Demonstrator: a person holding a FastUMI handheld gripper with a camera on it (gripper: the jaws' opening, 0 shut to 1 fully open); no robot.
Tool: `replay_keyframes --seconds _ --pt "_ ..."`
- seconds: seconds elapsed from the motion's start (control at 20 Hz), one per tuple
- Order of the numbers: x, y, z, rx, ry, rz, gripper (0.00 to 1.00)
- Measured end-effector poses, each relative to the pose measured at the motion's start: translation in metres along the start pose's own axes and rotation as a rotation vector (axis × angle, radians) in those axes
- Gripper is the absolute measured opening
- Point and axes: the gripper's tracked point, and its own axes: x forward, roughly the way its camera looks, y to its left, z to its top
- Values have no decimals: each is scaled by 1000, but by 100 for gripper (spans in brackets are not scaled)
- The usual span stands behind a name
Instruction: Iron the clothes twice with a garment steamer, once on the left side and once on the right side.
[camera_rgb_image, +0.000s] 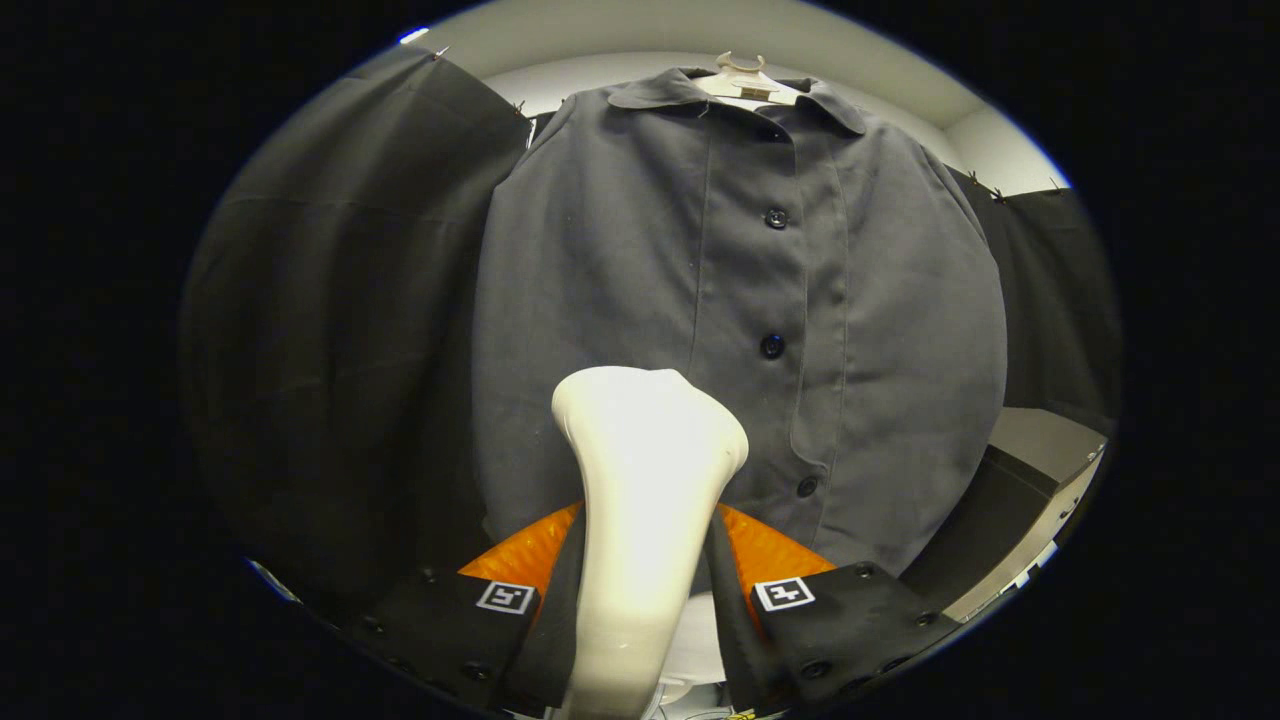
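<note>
Gripper (645, 560) closed on the handle of the garment steamer (645, 500): both fingers (555, 600) press against the white handle, one on each side, with the handle running up between them from the near edge. The steamer widens at its far end into a broad rounded head, which stands just ahead of the fingertips and in front of the lower middle of the shirt (740, 330). Whether the head touches the cloth cannot be told from this angle. The shirt is dark grey, collared, buttoned down the front, and hangs on a pale hanger (745, 80) whose hook shows above the collar. Four dark buttons (776, 217) are visible along the placket, which runs slightly right of the steamer head; the head sits over the left front panel, just left of the placket and level with the stretch between the second and third buttons. The cloth hangs fairly flat, with a few soft vertical folds on the right panel. Black booth cloth (330, 330) hangs to the left and right behind the shirt, with a pale wall (600, 75) above. A light surface (1040, 440) shows low on the far right.
</note>
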Motion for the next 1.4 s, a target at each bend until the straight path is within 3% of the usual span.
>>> replay_keyframes --seconds 0.4,1.0,1.4 --pt "-18 -2 25 -11 -53 11 66" --pt "-95 -48 98 22 -204 4 65" --pt "-137 -93 129 21 -271 -67 65"
